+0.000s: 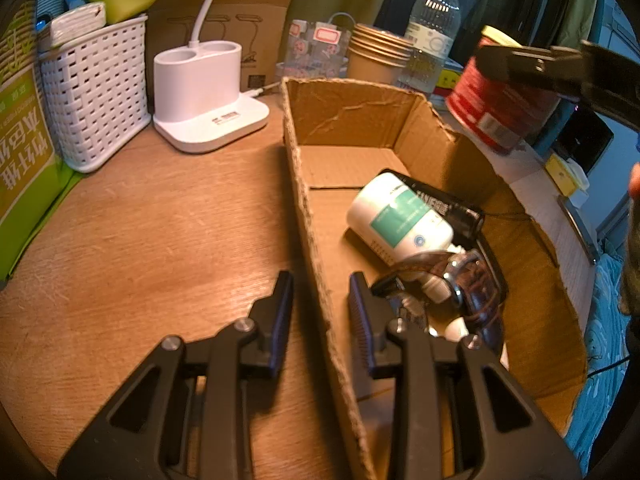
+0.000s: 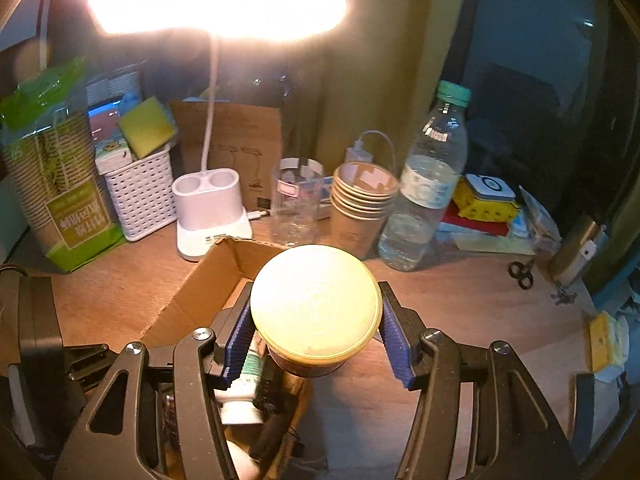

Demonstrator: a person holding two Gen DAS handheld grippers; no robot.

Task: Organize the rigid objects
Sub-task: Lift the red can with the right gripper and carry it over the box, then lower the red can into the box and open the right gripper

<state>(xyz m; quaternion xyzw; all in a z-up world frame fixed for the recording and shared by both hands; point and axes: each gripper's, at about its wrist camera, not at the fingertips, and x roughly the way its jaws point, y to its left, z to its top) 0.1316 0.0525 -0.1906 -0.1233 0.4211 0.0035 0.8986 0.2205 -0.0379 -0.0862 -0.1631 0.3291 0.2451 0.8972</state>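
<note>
The left gripper (image 1: 320, 312) straddles the near left wall of the cardboard box (image 1: 308, 216), one finger outside and one inside; its jaws stand narrowly apart and the pads show a gap on each side of the ragged edge, so no clamp is confirmed. The right gripper (image 2: 316, 328) is clamped on a red can (image 2: 316, 312) with a pale yellow lid, held above the box's right side; in the left view the can (image 1: 500, 108) hangs over the torn right wall. Inside the box lie a white bottle (image 1: 400, 216), a black item and a pair of glasses (image 1: 460, 276), crowding the near right; the far end of the floor is bare. The wooden table (image 1: 140, 240) is open left of the box; a lit lamp base (image 1: 208, 96), white basket (image 1: 96, 100), paper cups (image 1: 378, 56) and water bottle (image 1: 432, 32) line the back edge.
</note>
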